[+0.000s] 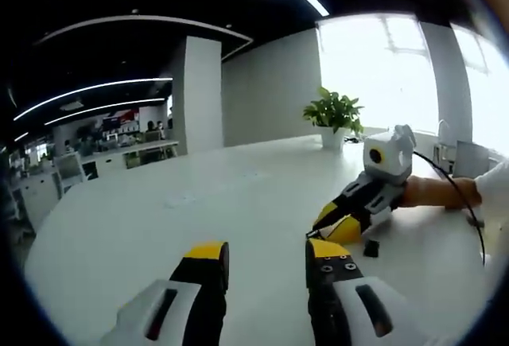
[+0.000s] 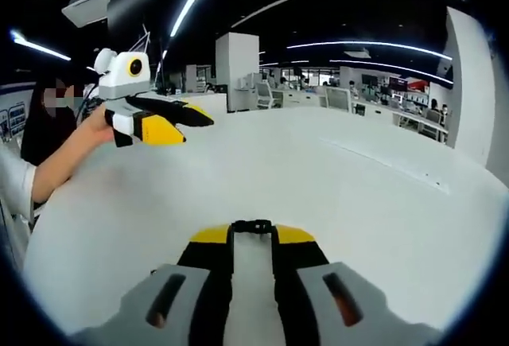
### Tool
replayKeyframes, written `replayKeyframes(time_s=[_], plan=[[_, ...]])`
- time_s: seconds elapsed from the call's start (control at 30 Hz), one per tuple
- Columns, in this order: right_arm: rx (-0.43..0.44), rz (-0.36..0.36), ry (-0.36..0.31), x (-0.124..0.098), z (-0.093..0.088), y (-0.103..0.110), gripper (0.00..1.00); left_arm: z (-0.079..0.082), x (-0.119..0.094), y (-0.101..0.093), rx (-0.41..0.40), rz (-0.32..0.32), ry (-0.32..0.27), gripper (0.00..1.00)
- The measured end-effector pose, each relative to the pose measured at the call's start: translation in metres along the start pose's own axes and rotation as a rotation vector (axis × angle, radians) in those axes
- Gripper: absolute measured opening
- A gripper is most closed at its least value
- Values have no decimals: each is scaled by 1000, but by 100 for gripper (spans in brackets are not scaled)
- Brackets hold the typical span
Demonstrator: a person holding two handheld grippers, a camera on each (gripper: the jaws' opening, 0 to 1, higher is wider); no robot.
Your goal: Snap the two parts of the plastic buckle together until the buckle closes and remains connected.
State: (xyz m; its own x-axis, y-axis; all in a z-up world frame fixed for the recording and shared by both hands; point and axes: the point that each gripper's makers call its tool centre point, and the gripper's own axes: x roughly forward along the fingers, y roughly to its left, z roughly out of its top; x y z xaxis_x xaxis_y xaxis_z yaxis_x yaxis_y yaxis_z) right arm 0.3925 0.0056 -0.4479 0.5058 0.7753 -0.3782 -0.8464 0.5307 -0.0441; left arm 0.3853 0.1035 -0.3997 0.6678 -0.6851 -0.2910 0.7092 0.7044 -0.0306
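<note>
White table (image 1: 199, 203), right gripper (image 2: 253, 231) gripping buckle (image 2: 253, 225), left gripper (image 1: 266, 254) parted.

two grippers, the left gripper (image 1: 266, 254) and the right gripper (image 2: 252, 235); one black buckle (image 2: 252, 226) between the right one's fingers; one small black piece (image 1: 371, 247) just beyond those fingers; one potted plant (image 1: 334, 115); one white worktop (image 1: 199, 203).

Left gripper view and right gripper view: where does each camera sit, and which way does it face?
Left gripper view: rides the left tool, facing across the white table toward a potted plant and windows; the right tool, a forearm and a small black piece show.
Right gripper view: rides the right tool, closed on a black buckle part, facing office desks; left tool and arm appear.
Shared: table and both tools.
</note>
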Motion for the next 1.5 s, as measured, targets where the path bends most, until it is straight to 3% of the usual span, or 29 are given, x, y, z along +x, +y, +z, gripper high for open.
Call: replayKeyframes(time_s=[0.57,0.9,1.17,1.5], plan=[[-66,204,-9,5,13,61,19,-3,-1,6,-16,2,1,38],[-95,292,-4,4,13,83,19,-3,-1,6,-18,-4,1,38],[-119,363,15,4,7,99,19,-3,-3,1,-22,-45,-1,38],[-145,405,39,4,1,108,19,-2,-3,-1,-15,-54,-2,38]])
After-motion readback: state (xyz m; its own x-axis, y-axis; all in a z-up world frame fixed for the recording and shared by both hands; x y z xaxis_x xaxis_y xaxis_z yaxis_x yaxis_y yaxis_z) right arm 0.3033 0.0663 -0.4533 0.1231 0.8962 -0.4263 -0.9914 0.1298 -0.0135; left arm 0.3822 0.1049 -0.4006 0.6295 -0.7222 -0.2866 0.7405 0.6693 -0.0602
